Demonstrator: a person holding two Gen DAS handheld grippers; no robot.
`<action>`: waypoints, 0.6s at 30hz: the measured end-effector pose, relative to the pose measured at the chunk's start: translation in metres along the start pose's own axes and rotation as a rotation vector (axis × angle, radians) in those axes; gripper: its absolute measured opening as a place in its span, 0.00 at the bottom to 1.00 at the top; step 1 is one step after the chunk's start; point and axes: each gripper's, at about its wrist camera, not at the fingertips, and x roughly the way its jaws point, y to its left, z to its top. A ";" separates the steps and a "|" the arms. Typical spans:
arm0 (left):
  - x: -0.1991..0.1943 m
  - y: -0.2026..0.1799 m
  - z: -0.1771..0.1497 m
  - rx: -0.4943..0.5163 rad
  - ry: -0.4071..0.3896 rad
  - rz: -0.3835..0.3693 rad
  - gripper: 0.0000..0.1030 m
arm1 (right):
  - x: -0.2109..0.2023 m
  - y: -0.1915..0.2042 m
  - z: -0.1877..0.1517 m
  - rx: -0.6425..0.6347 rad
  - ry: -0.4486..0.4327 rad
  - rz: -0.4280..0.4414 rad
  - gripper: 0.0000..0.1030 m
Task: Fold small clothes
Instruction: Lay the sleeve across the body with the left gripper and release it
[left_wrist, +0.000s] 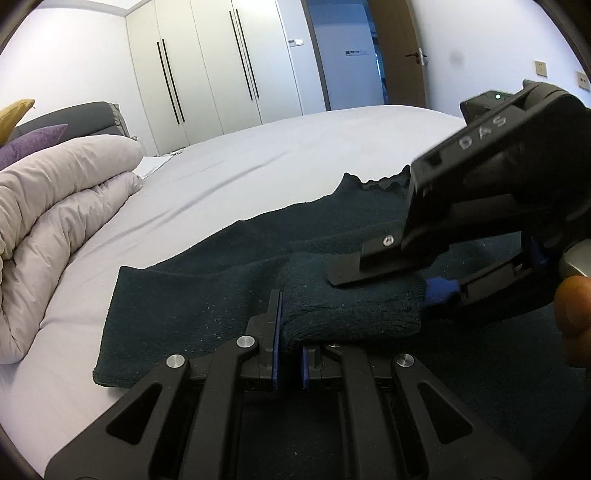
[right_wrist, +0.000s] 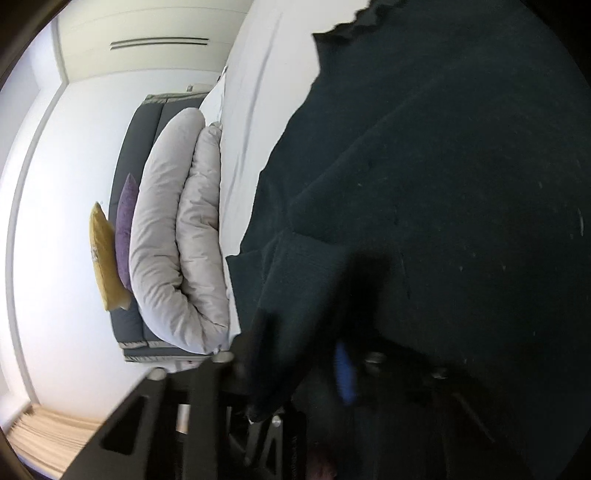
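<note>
Left wrist – 1 dark garment (left_wrist: 192, 306), 2 hand-held grippers

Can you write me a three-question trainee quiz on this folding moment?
1. True or false: the left gripper is shut on a fold of the dark green garment.
2. Which way does the right gripper reach the same fold?
A. from the right of the left wrist view
B. from the quilt's side
C. from under the bed sheet
3. Fill in: the rolled grey quilt lies on the ______, to the left of the garment in the left wrist view.

Key:
1. True.
2. A; one finger lies on top of the fold, the other below.
3. Bed.
</note>
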 end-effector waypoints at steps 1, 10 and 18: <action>0.000 -0.001 0.001 0.005 0.001 0.001 0.07 | -0.001 0.002 0.000 -0.021 -0.009 -0.011 0.20; -0.044 0.021 -0.002 -0.140 -0.055 -0.152 0.89 | -0.062 0.022 0.010 -0.171 -0.152 -0.119 0.09; -0.055 0.090 -0.021 -0.428 -0.035 -0.161 0.91 | -0.132 -0.010 0.026 -0.131 -0.268 -0.184 0.09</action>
